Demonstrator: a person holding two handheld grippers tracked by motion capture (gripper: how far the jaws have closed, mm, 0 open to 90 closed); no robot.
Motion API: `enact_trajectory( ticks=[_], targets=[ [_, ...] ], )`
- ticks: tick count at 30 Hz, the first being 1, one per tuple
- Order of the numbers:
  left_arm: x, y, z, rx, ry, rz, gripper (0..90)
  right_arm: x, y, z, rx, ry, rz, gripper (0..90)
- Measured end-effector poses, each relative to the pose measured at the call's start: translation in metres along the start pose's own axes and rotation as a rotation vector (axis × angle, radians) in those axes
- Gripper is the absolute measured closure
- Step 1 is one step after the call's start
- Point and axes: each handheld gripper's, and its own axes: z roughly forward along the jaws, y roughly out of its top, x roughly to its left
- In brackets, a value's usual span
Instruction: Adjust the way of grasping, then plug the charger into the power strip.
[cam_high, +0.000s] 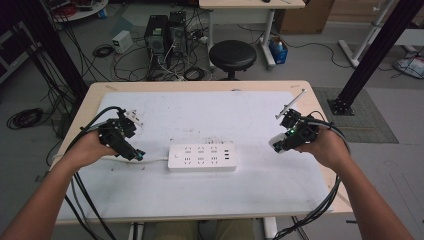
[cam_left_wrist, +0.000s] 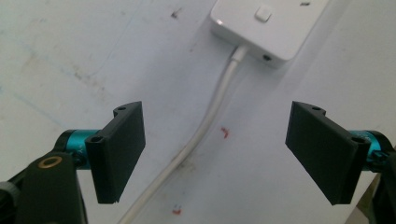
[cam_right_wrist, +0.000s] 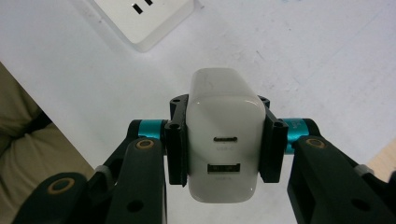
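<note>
While the charger is carried, the step: bringing it to the strip, plugging not yet begun.
High view: strip (cam_high: 202, 157) at frame centre; right gripper (cam_high: 284, 137) to its right, left gripper (cam_high: 134, 152) at its left end.
Left gripper view: jaws spread wide, empty, astride the cord (cam_left_wrist: 205, 121); strip's end upper right.
Right gripper view: jaws clamped on the charger (cam_right_wrist: 223, 135), centre frame; strip's corner upper left.
Next move: likely turn the prongs to a socket, left steadying the strip.
Containers: none seen.

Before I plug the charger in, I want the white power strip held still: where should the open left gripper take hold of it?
Grip the white rectangular power strip across its short cable end, coming from the left. It lies flat with its white cable leaving that end, and the left gripper already faces it, jaws wide astride the cable. That probably keeps the sockets free for the white charger block clamped in the right gripper.
</note>
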Motion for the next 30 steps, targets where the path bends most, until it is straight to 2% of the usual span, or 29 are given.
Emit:
enact_trajectory(
  ticks=[4, 8, 13, 15, 17, 19, 23, 30],
  targets=[
    [0.002, -0.007, -0.001, 0.001, 0.031, -0.021, 19.9, -0.003, -0.002, -0.001, 0.014, -0.015, -0.002, 61.8],
    [0.000, -0.008, -0.001, 0.010, 0.040, -0.004, 19.9, -0.001, -0.004, -0.003, 0.005, -0.023, -0.008, 61.8],
    [-0.002, -0.007, -0.003, -0.008, 0.051, 0.005, 19.9, 0.002, -0.005, -0.005, -0.015, -0.026, -0.006, 61.8],
    [-0.002, -0.008, -0.004, -0.013, 0.055, 0.006, 19.9, 0.003, -0.004, -0.006, -0.016, -0.023, -0.020, 61.8],
    [-0.001, -0.009, -0.006, -0.005, 0.060, 0.015, 19.9, 0.005, -0.002, -0.006, -0.022, -0.026, -0.024, 61.8],
    [0.000, -0.011, -0.005, -0.009, 0.063, 0.009, 19.9, 0.008, 0.002, -0.007, -0.031, -0.040, -0.020, 61.8],
    [0.001, -0.016, -0.004, -0.024, 0.066, -0.010, 19.9, 0.013, 0.015, -0.008, -0.057, -0.024, -0.036, 61.8],
    [0.000, -0.024, 0.003, -0.016, 0.068, -0.005, 19.9, 0.025, 0.049, 0.000, -0.069, 0.001, -0.106, 61.8]
  ],
)
